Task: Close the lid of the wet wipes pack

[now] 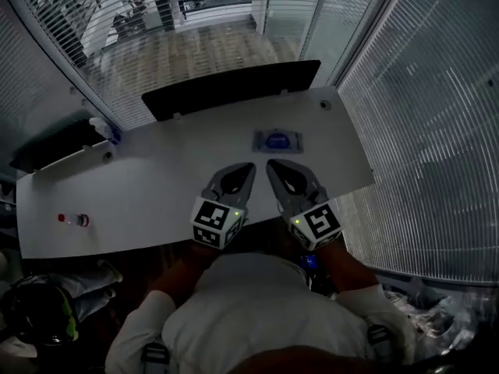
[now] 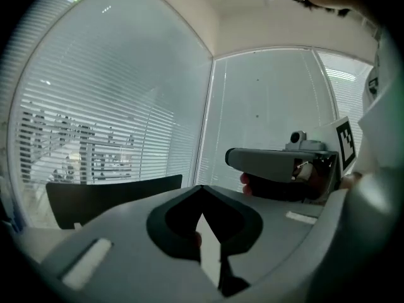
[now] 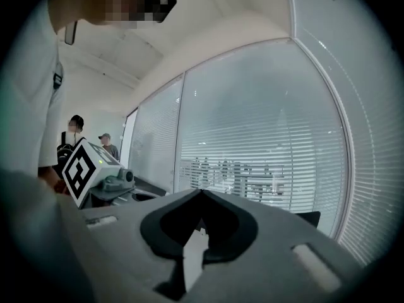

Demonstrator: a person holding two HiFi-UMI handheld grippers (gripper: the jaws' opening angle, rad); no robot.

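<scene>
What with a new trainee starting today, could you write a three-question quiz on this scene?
1. True or false: the left gripper holds the wet wipes pack.
2. Where does the pack lie on the table? A) beyond both grippers' tips, apart from them; B) under the right gripper; C) at the table's left end.
3. Fill in: in the right gripper view, the jaws stand ___ with nothing between them.

Key: 1 false; 2 A; 3 shut.
</scene>
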